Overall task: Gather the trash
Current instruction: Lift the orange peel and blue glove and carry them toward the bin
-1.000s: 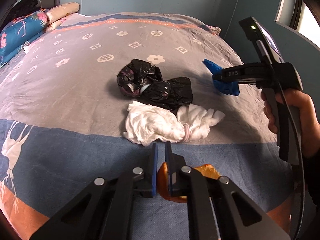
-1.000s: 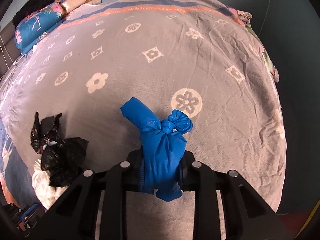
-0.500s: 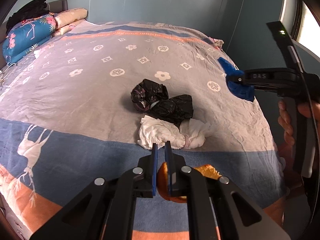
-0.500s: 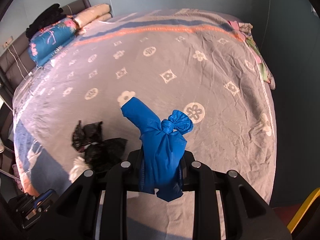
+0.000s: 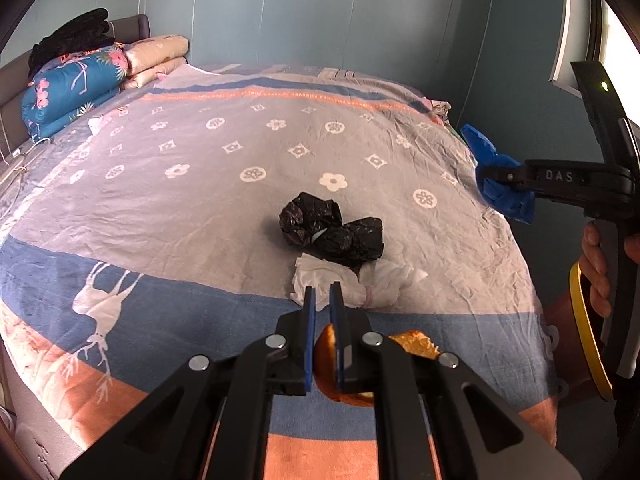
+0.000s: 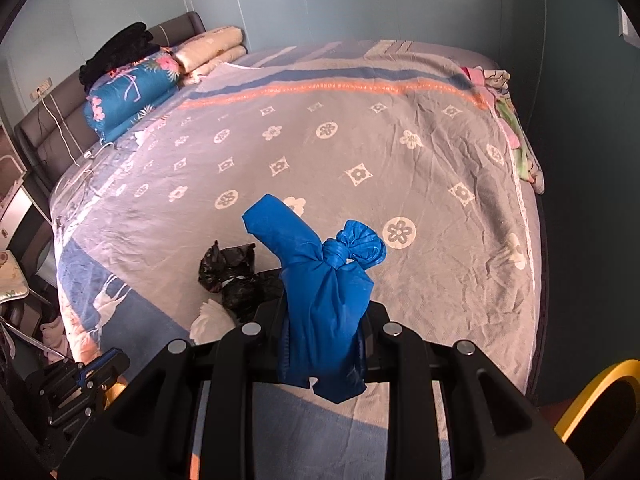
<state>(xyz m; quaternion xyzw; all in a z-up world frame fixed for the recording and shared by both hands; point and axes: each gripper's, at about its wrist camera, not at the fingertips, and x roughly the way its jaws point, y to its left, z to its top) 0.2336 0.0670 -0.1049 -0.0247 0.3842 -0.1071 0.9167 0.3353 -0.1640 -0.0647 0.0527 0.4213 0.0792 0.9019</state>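
Meanwhile, the right gripper (image 6: 324, 344) clamps its fingers on a knotted blue bag (image 6: 324, 280), held above the bed (image 6: 440, 200). The left gripper (image 5: 322, 300), fingers nearly closed, pinches an orange scrap (image 5: 326, 364). 2 bags lie mid-bed: black bag (image 5: 332, 232), white bag (image 5: 352, 280).

The left tool (image 5: 321, 300) is built of matte black plastic linkage arms joined by round silver screws (image 5: 274, 340). Its two fingers (image 5: 308, 320) are flat narrow blades edged in blue. The right tool (image 6: 322, 344) has the same black linkage frame with four silver pivot screws (image 6: 251, 328) in a row. Seen from the left wrist view, its black body carries raised lettering "DAS" (image 5: 559, 176), and a small green indicator light (image 5: 604, 86) shows on its upright black mast. The right hand (image 5: 598, 270) on its handle is bare skin, with light fingernails visible.
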